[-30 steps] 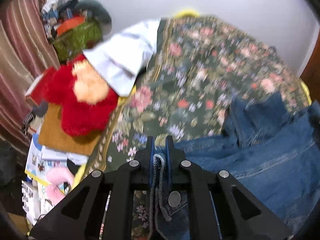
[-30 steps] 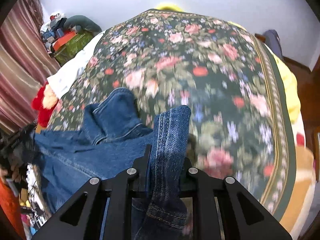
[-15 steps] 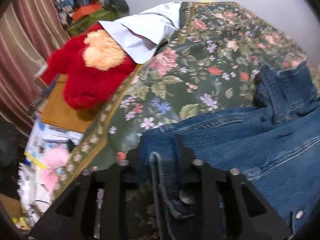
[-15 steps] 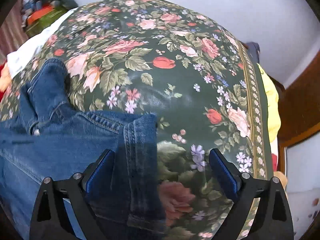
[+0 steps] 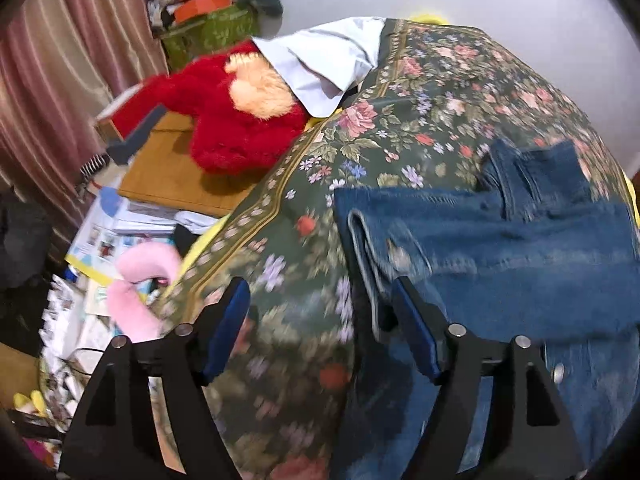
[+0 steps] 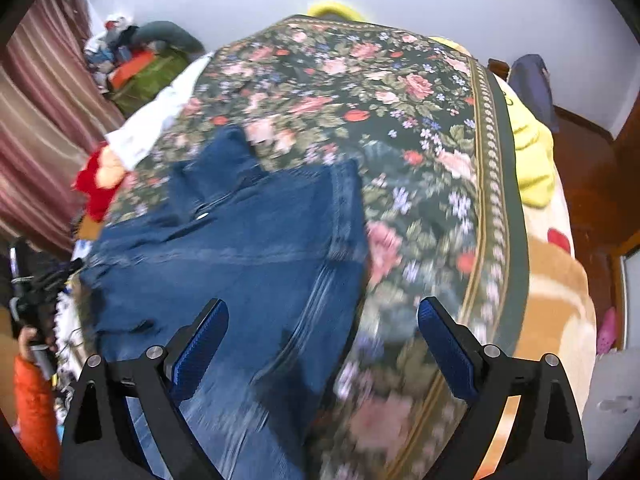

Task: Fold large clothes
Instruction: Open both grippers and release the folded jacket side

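The denim garment (image 5: 500,248) lies on the floral bedspread (image 5: 420,120), near its left edge. The left gripper (image 5: 320,312) has just been opening and holds nothing; the right gripper (image 6: 322,320) stands wide apart. A red plush toy (image 5: 224,120) rests beside the bed, before the striped curtain (image 5: 60,80).

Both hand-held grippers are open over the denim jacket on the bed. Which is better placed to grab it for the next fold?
Right, probably. The right hand-held gripper has the denim jacket between its open fingers; the left hand-held gripper frames mostly floral bedspread.
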Demonstrator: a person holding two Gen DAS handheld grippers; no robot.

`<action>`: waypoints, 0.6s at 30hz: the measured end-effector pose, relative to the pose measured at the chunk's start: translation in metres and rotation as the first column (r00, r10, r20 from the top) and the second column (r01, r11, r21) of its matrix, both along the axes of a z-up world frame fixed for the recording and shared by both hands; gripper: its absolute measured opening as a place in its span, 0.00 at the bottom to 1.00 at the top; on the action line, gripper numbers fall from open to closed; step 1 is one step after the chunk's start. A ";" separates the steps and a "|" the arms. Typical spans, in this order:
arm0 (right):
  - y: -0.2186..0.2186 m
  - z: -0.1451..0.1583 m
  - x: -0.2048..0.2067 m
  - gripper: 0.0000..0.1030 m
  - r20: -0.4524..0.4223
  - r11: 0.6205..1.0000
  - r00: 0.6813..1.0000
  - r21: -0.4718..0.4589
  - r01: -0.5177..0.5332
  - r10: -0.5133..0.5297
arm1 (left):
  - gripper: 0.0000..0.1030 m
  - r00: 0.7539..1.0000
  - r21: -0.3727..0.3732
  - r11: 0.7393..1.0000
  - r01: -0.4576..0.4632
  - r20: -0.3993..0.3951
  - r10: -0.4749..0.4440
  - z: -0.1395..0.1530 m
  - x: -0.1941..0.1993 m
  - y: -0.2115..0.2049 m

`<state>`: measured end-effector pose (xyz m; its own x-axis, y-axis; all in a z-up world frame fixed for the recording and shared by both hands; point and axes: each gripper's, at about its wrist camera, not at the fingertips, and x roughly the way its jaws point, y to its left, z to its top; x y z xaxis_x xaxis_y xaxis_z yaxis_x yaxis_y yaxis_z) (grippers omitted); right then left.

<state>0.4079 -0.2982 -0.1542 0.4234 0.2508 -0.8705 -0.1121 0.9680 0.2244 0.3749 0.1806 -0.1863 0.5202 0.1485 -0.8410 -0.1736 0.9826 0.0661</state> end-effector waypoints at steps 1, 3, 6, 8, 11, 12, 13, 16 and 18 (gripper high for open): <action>0.002 0.006 -0.011 0.93 0.008 1.000 1.000 0.001 -0.009 0.009 | 0.77 1.000 0.007 1.000 0.010 0.005 -0.010 0.004 -0.008 -0.002; 0.005 0.015 -0.035 0.93 0.029 0.999 0.999 -0.011 -0.032 0.033 | 0.81 0.999 0.007 0.999 0.033 0.015 -0.033 0.010 -0.032 -0.008; 0.010 0.021 -0.077 0.93 0.045 0.998 0.997 -0.030 -0.061 0.062 | 0.89 0.999 -0.009 0.999 0.051 0.013 -0.051 0.012 -0.058 -0.012; 0.012 0.017 -0.102 0.93 0.042 0.997 0.996 -0.033 -0.076 0.077 | 0.91 0.999 -0.029 0.999 0.046 0.001 -0.046 0.007 -0.075 -0.014; 0.012 0.008 -0.132 0.93 0.036 0.997 0.997 -0.026 -0.072 0.073 | 0.91 0.998 -0.063 0.997 0.047 -0.037 -0.050 -0.007 -0.099 -0.019; 0.012 0.004 -0.143 0.93 0.030 0.998 0.998 -0.011 -0.062 0.063 | 0.91 0.997 -0.070 0.996 0.052 -0.053 -0.055 -0.014 -0.108 -0.020; 0.010 0.000 -0.153 0.93 0.022 0.999 0.999 0.007 -0.049 0.048 | 0.91 0.996 -0.074 0.996 0.052 -0.062 -0.057 -0.018 -0.115 -0.021; 0.006 -0.010 -0.176 0.93 0.003 0.998 1.000 0.060 -0.017 0.017 | 0.91 0.993 -0.107 0.993 0.045 -0.107 -0.057 -0.037 -0.138 -0.022; 0.004 -0.014 -0.190 0.93 -0.004 0.995 1.000 0.100 0.000 0.001 | 0.91 0.989 -0.147 0.988 0.038 -0.134 -0.058 -0.050 -0.152 -0.021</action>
<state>0.2181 -0.2943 -0.1687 0.4195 0.3373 -0.8428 -0.1114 0.9405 0.3209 0.2225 0.1595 -0.2364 0.4019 -0.0009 -0.9157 -0.1254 0.9905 -0.0560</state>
